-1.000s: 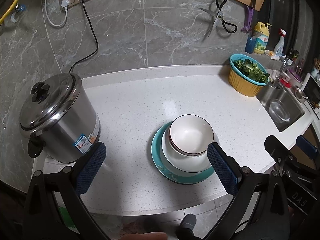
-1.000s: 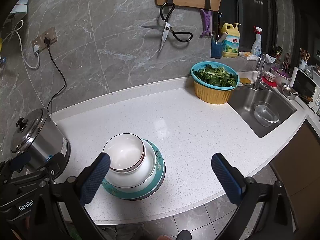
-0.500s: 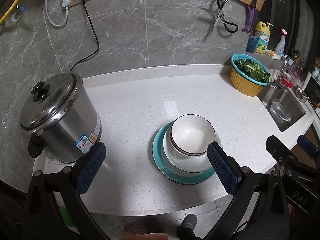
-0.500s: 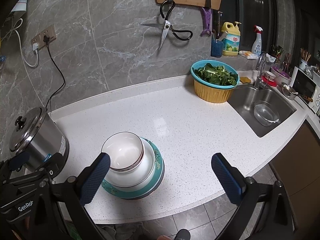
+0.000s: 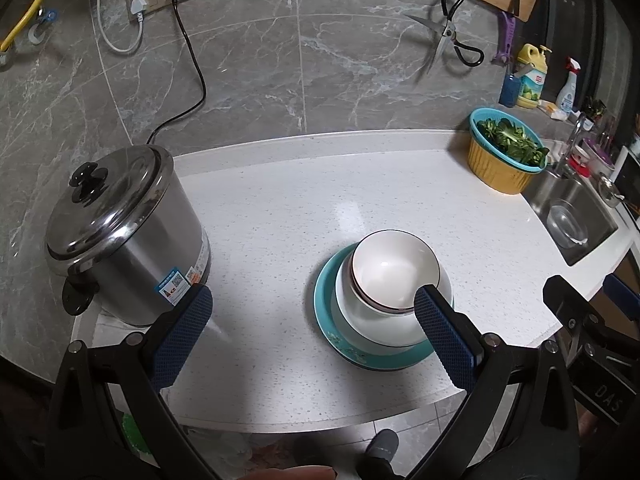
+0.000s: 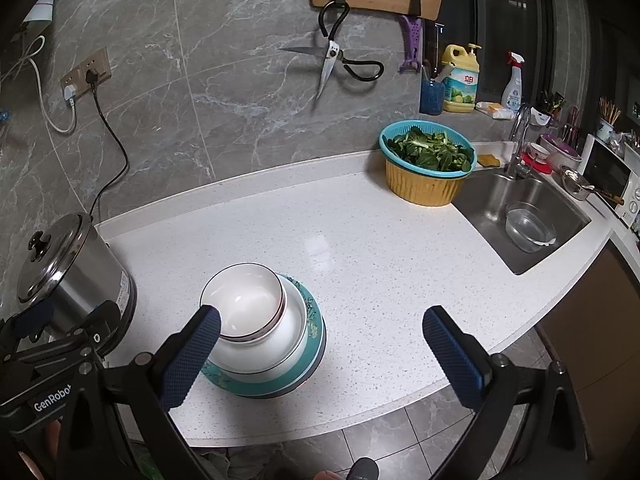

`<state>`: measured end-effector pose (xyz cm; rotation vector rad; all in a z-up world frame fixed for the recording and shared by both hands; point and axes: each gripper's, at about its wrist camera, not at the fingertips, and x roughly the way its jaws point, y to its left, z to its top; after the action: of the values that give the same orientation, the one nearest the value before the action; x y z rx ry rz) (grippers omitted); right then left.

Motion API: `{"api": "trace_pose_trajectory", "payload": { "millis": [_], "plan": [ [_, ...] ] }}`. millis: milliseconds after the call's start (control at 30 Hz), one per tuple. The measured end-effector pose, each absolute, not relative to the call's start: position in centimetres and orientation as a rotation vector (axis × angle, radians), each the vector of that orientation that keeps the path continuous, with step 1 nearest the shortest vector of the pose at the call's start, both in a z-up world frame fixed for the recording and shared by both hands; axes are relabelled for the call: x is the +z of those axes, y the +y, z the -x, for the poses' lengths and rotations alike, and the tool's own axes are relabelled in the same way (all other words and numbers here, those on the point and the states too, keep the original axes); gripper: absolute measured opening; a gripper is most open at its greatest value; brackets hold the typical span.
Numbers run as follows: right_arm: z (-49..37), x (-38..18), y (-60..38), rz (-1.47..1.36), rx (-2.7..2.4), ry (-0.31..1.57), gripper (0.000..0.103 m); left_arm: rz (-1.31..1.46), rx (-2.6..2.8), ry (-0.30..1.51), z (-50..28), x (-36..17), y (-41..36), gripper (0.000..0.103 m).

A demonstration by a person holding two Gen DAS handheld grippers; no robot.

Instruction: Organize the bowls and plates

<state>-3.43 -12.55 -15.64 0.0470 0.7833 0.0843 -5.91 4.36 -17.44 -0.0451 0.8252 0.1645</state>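
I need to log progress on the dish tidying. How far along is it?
Looks mostly done: the small white bowl sits nested in a larger white bowl, which rests on the teal plate on the counter. Nothing is in hand; the left tongs and right tongs are open and empty, near the counter's front edge. No other loose plates are visible on the counter.

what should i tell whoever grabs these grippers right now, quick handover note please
Left gripper: open, empty, held near the counter's front edge.
Right gripper: open, empty, also at the front edge.
Stack: small white bowl nested in a larger white bowl, both on the teal plate, on the white counter right of the steel pot.
Done: the dishes on the counter are in one stack.
Left: a clear bowl sits in the sink; whether it belongs to the job is unclear.
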Motion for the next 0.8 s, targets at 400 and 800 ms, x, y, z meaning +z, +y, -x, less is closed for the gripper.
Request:
{"api": "trace_pose_trajectory", "payload": {
  "millis": [400, 800],
  "plan": [
    [3.15, -15.64, -12.87, -0.033, 0.099, 0.794, 0.103, 0.040, 0.162, 0.834, 5.95, -17.62, 4.19, 0.103],
    [2.96, -16.03, -12.92, -0.022, 0.111, 0.802, 0.103, 0.042, 0.159, 0.844, 5.63, -18.06, 4.49, 0.103]
  ]
}}
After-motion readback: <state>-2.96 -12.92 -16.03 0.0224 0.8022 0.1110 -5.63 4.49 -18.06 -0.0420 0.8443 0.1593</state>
